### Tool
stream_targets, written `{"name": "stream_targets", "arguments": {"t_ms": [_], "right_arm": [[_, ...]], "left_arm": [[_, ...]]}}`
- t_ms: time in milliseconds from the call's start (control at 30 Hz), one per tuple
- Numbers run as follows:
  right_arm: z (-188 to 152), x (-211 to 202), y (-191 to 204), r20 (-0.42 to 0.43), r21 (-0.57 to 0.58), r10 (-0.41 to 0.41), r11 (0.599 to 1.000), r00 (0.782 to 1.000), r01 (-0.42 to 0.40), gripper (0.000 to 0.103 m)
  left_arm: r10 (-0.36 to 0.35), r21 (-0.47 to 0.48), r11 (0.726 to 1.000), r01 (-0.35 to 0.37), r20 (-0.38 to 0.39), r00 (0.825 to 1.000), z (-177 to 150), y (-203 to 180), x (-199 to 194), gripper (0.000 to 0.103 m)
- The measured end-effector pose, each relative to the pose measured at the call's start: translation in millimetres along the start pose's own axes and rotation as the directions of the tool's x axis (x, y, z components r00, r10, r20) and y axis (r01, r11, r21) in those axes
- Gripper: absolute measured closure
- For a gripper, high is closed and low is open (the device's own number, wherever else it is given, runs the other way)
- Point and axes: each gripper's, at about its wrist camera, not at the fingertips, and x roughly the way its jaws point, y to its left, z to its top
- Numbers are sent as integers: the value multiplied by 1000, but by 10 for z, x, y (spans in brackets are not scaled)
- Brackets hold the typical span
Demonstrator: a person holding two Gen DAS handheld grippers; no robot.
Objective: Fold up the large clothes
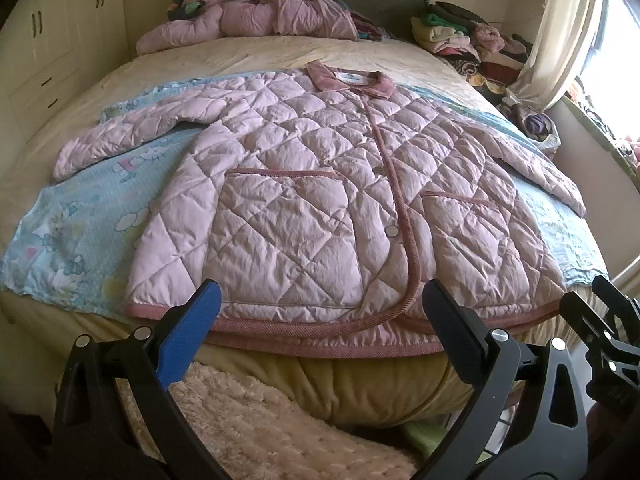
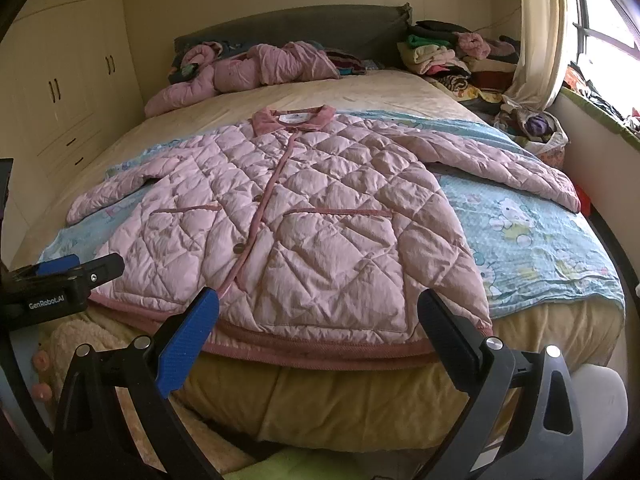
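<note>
Pink quilted jacket (image 1: pixel 320 200) spread mid-frame — soft, light, puffy — best pinched at the hem; left gripper (image 1: pixel 320 312) and right gripper (image 2: pixel 318 316) held wide, empty.

left gripper (image 2: pixel 80 266) body: "GenRobot.AI", white on black
jacket (image 2: pixel 288 216) collar label: white tag, print too small to read
blue sheet (image 2: pixel 532 236): cartoon cat print, no readable text

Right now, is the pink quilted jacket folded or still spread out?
Spread out. The pink quilted jacket lies flat, front up, on the bed, both sleeves stretched sideways, hem at the near edge; no fold is visible.
</note>
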Motion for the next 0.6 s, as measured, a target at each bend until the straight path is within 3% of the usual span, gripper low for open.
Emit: {"name": "stream_targets", "arguments": {"t_ms": [600], "right_arm": [[17,-58,85,11,-11,-1,1000,1000,1,4]], "left_arm": [[5,3,1000,-5,0,1000,3,3,-3,8]]}}
